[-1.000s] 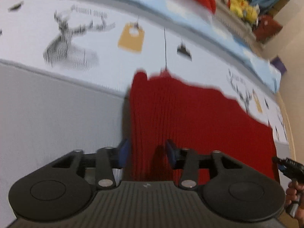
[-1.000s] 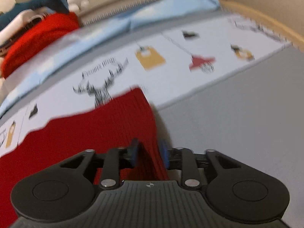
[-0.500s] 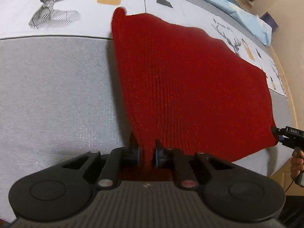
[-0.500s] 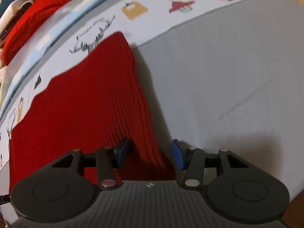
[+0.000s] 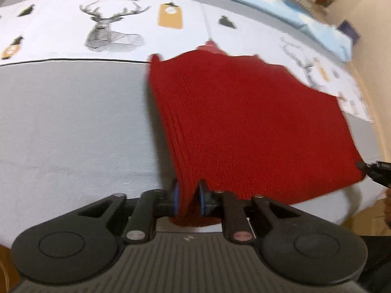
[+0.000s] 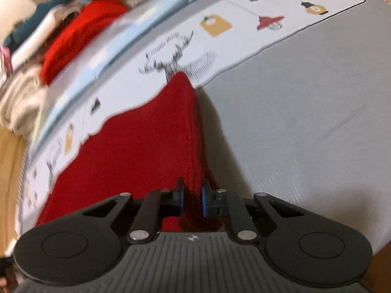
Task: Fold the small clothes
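Left wrist view: the left gripper (image 5: 188, 199) has its blue pads (image 5: 175, 196) pinching the near left corner of the red knit garment (image 5: 244, 122), jaws easing open a touch though the cloth is between them and gripped. At the frame's right edge the right gripper (image 5: 371, 168) holds the opposite near corner. Right wrist view: the right gripper (image 6: 192, 199) is closing, clenched on a bunched ridge of knit. Both near corners are held, probably so the near edge can be lifted and carried over in one even fold. Beyond, the garment lies spread on the bed (image 6: 305, 122) — its far edge reaching the deer-printed sheet (image 5: 110, 29) — with piled clothes (image 6: 73, 34) further back
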The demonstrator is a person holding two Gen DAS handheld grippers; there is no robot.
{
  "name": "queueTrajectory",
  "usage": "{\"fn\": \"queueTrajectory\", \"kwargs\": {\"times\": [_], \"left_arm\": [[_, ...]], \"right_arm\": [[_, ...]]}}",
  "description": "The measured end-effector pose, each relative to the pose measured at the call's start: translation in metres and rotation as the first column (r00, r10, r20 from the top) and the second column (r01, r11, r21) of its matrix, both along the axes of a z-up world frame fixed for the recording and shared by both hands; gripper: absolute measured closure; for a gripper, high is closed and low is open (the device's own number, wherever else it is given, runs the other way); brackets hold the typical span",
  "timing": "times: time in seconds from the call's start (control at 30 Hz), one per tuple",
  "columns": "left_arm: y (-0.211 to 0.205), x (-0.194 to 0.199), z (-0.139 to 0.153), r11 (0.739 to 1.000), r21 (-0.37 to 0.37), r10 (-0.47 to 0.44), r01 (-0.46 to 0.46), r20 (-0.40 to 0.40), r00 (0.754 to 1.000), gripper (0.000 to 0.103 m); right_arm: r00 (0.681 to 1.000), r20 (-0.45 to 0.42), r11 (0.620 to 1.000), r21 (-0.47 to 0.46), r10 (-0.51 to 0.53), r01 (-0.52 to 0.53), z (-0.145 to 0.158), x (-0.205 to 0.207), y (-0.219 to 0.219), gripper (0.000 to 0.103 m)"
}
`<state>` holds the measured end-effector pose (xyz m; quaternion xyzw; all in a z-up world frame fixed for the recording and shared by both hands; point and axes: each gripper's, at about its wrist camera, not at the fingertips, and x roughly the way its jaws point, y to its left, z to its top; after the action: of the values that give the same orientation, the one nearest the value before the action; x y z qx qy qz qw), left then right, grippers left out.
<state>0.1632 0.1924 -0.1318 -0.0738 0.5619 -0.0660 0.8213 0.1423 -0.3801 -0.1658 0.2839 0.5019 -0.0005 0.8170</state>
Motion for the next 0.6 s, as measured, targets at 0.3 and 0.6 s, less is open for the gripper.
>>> {"fn": "queueTrajectory", "kwargs": {"times": [0.3, 0.6], "left_arm": [[-0.029, 0.004, 0.005, 0.995, 0.023, -0.100, 0.099, 0.077, 0.992, 0.085], [-0.073, -0.003, -0.031, 0.937, 0.273, -0.216, 0.218, -0.038, 0.976, 0.074]], "right_arm": [[0.997, -0.077, 0.997, -0.083, -0.007, 0.000, -0.005, -0.007, 0.011, 0.088], [0.977, -0.144, 0.929, -0.315, 0.157, -0.195, -0.014, -0.002, 0.036, 0.066]]}}
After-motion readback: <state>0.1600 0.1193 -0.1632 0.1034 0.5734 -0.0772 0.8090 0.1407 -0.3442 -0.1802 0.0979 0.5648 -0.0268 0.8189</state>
